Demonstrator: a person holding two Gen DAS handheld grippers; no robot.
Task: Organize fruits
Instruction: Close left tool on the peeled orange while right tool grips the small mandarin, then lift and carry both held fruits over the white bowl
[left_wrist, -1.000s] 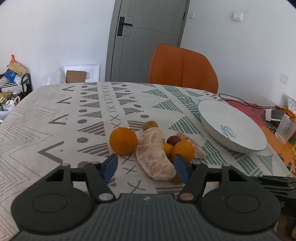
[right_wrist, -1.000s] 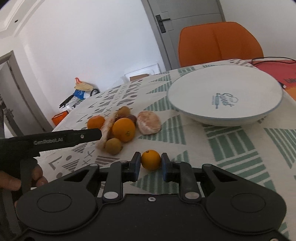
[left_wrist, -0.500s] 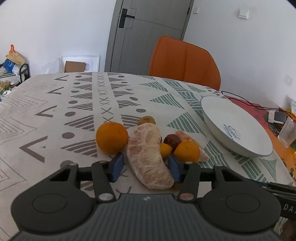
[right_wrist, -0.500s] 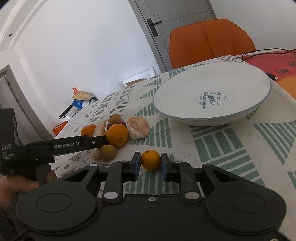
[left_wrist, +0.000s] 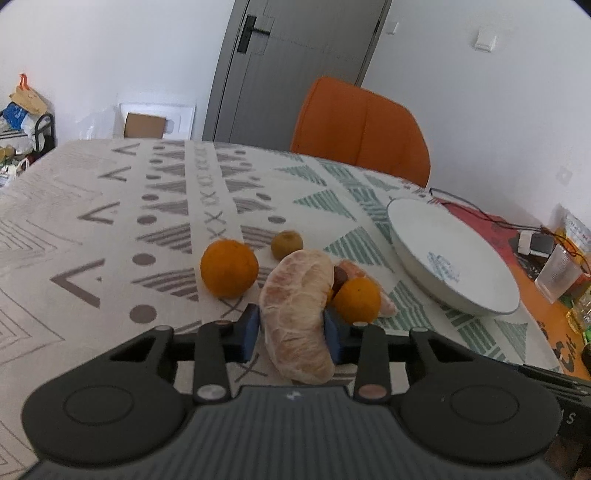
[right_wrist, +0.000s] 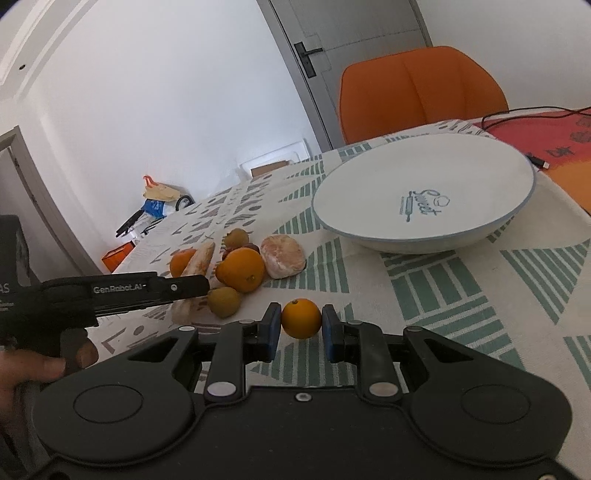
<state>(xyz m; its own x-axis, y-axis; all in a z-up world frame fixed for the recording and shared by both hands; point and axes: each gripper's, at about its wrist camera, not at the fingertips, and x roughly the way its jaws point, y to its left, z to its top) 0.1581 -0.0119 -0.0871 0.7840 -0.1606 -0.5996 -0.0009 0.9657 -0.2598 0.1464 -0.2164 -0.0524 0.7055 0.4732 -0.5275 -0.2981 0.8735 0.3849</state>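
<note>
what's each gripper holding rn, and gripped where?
Left gripper: jaws just closed onto the peeled pomelo wedge, across its near half. Right gripper: small orange, pinched at its two sides.

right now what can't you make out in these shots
- Dark fruit, left wrist view: mostly hidden behind the pomelo piece; kind unclear.
- Pomelo piece's near end, same view: cut off by the left claw body.
- Pomelo piece, right wrist view: its middle hidden by the left claw's finger.
- Small print under "Sweet" on the plate: too small.

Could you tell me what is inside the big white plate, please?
The white plate holds no fruit; only its blue printed logo shows inside.
</note>
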